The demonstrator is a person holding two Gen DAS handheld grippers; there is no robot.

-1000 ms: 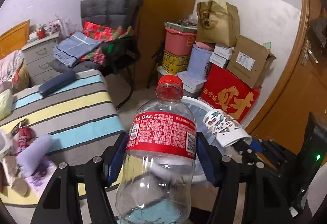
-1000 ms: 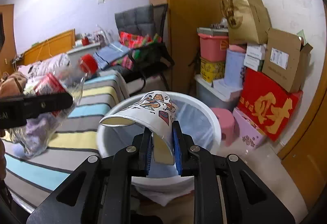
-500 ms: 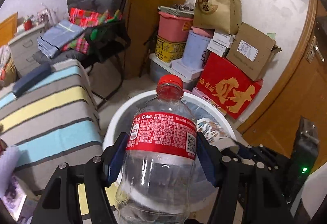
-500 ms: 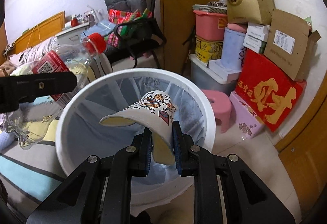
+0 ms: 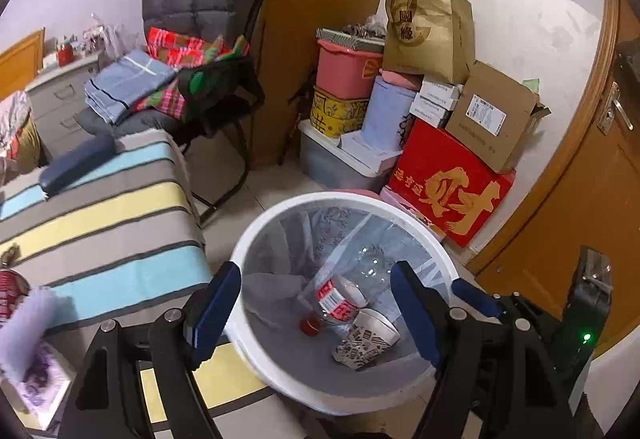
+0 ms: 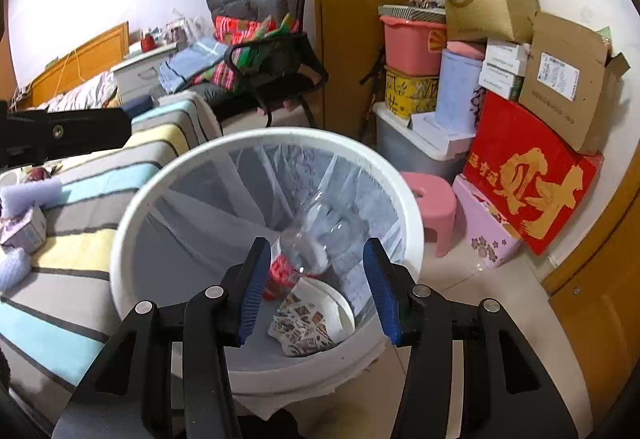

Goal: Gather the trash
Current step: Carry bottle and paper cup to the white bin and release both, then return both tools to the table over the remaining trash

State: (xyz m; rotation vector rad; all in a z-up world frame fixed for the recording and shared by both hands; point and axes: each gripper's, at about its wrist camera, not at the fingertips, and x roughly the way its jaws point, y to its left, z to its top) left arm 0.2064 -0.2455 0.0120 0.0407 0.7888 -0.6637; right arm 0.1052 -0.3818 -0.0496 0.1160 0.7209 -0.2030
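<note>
Over the white bin [image 5: 256, 223] both my left gripper [image 5: 316, 303] and right gripper [image 6: 316, 279] hang with jaws apart, empty; the bottle [image 5: 340, 295] and paper cup [image 5: 368, 339] lie inside. Drop step looks done; next I would seek more trash on the bed [image 5: 100, 207].

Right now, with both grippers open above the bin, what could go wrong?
1. The left gripper and right gripper hang close over the white bin; lowering either might knock its rim and tip it.
2. The liner bag hangs loose outside the rim and may snag a finger.
3. The bottle leans over the paper cup; both may shift.
</note>
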